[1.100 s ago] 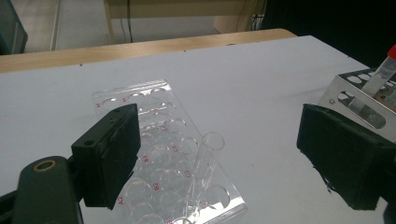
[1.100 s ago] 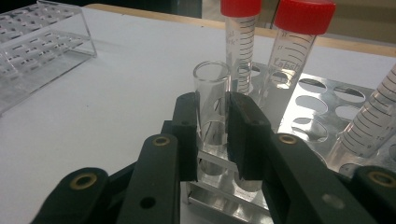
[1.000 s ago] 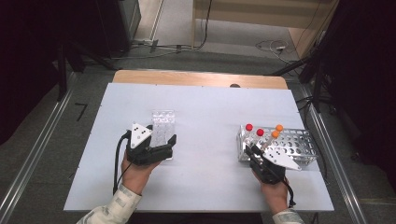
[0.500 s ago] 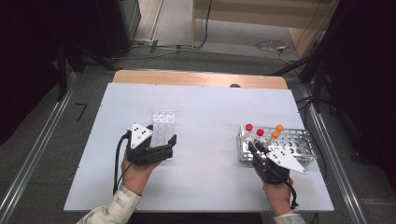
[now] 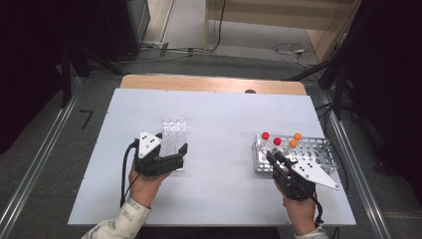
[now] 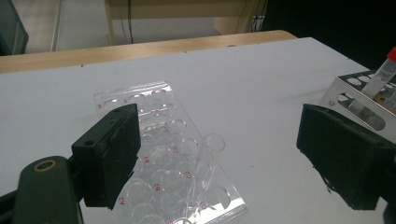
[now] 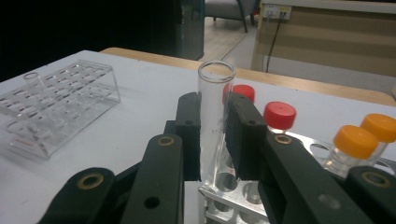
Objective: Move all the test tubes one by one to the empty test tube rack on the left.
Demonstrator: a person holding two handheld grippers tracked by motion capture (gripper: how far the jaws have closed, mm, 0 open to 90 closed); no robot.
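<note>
White table, right hand-held gripper clamping glass tube over metal rack, left hand-held gripper agape.

Bare white table between clear plate and metal rack, capped tubes upright.

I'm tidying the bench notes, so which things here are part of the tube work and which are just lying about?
In the job:
- open glass tube, clamped in the right gripper
- metal rack with red-capped and orange-capped tubes
- clear rack holding a leaning tube, under the open left gripper

Lying about:
- floor cables
</note>
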